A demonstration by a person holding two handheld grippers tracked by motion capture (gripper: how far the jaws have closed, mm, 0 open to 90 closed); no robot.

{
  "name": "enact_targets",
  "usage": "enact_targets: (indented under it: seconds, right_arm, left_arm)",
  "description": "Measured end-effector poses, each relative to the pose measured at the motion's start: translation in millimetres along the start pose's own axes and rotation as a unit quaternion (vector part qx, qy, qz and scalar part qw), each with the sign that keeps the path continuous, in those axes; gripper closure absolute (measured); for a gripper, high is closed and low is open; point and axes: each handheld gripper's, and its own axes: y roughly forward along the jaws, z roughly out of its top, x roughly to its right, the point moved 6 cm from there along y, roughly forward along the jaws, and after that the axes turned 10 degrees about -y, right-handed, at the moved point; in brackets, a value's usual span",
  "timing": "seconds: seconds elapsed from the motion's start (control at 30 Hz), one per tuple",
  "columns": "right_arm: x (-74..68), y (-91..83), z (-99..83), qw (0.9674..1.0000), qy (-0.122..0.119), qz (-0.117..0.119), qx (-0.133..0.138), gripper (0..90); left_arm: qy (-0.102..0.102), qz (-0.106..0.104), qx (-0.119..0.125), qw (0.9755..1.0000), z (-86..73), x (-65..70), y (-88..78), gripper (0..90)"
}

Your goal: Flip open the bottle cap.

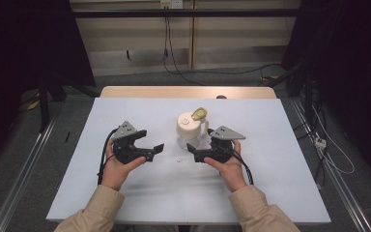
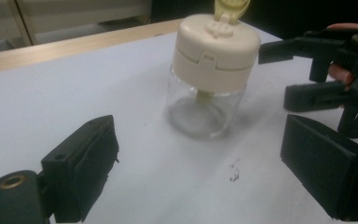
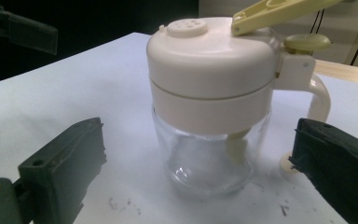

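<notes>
A clear glass jar [image 1: 192, 137] with a cream lid [image 1: 189, 123], a side handle and a raised yellow lever [image 1: 199, 113] stands upright mid-table. In the left gripper view the jar [image 2: 205, 107] sits ahead of my left gripper [image 2: 198, 158], whose jaws stand wide with nothing between them. From above, my left gripper [image 1: 155, 151] lies left of the jar and apart from it. My right gripper [image 1: 193, 151] is close at the jar's front right. In the right gripper view the jar [image 3: 209, 154] stands just beyond my right gripper [image 3: 200, 161], whose pads do not touch it.
A pale sheet [image 1: 270, 183] covers the table, with a wooden edge [image 1: 188, 92] at the back. Small dark specks [image 2: 234, 175] lie on the sheet in front of the jar. Cables run over the floor behind and to the right [image 1: 333, 159].
</notes>
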Motion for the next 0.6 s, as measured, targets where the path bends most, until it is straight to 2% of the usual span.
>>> enact_targets:
  seconds: [0.2,0.33,0.4,0.6]
  right_arm:
    - [1.1,-12.0,-7.1,0.9999,0.001,0.007,-0.011,2.4]
    - [0.2,-20.1,-9.8,0.9998,-0.001,0.011,-0.014,2.4]
    - [0.1,-21.7,-10.7,0.9998,-0.003,0.013,-0.015,2.4]
    - [0.8,-35.3,-17.3,0.9997,-0.011,0.013,-0.02,2.6]
  left_arm:
    - [-0.005,0.008,-0.011,0.9999,-16.4,-11.6,-12.3,10.0]
    - [-0.001,0.012,-0.013,0.9998,-24.1,-17.6,-18.5,9.8]
    - [-0.008,0.011,-0.011,0.9998,-25.0,-17.7,-19.1,9.2]
    - [0.0,0.008,-0.016,0.9998,-29.3,-19.1,-28.0,8.0]
